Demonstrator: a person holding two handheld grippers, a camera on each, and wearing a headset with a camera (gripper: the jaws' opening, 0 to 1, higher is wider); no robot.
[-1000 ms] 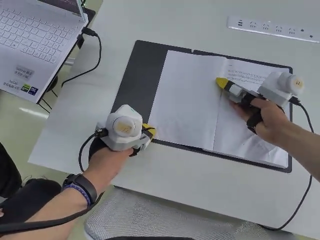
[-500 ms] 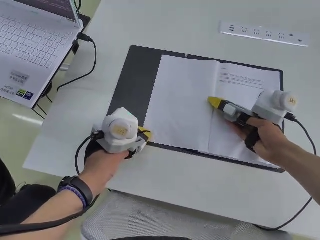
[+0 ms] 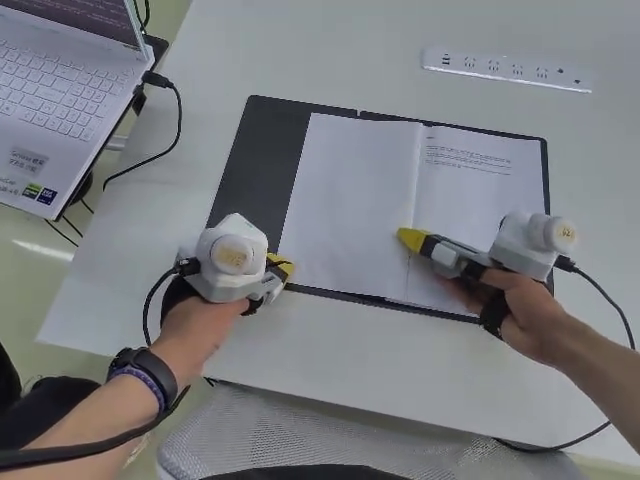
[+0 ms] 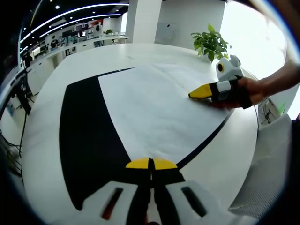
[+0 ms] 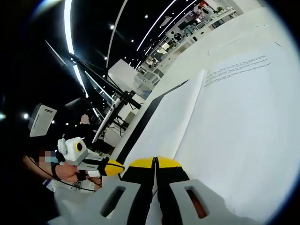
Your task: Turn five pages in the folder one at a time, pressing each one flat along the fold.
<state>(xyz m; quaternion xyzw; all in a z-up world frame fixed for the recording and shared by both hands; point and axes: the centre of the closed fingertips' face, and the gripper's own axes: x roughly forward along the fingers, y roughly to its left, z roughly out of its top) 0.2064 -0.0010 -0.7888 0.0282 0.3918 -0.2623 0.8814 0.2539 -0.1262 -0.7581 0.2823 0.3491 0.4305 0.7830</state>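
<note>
Resting on white table (image 3: 330, 40), open folder (image 3: 255, 165)

Head view overhead; gripper views low, facing across shared folder (image 3: 255, 170).

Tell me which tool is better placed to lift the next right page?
Right. The right tool lies shut on the fold, beside the printed right page. The left tool sits at the lower left edge of the folder.

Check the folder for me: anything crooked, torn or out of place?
Nothing stands out. The folder lies open, its blank page and printed page flat, no tears or creases visible. The right gripper, shut, rests at the fold; the left gripper, shut, sits at the folder's near edge.
</note>
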